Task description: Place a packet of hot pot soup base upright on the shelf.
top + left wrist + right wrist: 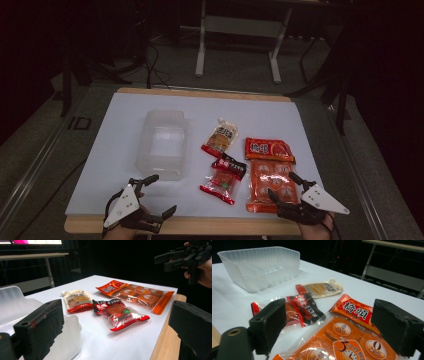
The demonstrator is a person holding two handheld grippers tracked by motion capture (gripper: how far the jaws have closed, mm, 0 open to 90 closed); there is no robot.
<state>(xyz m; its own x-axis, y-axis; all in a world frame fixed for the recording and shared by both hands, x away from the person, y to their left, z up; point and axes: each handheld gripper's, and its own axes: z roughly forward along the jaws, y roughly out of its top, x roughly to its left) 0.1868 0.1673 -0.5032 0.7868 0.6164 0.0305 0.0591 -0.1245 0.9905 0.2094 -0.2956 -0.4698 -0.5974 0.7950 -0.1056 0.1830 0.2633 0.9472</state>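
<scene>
- Orange snack pack [270,173] lies flat just right of the red-black pouch [224,178], long axis running away from the table's near edge, its header "橋頭" at the far end.
- Three packets counted; one clear tray [162,145] left of them.
- Right gripper [286,189] hovers spread over the pack's near end.
- Left gripper [161,195] spread, empty, near the tray.

A dim lab or test room: a white-topped table [125,150] on grey carpet, cables [155,65] at eleven o'clock, a bare desk frame [240,30] at twelve.
</scene>
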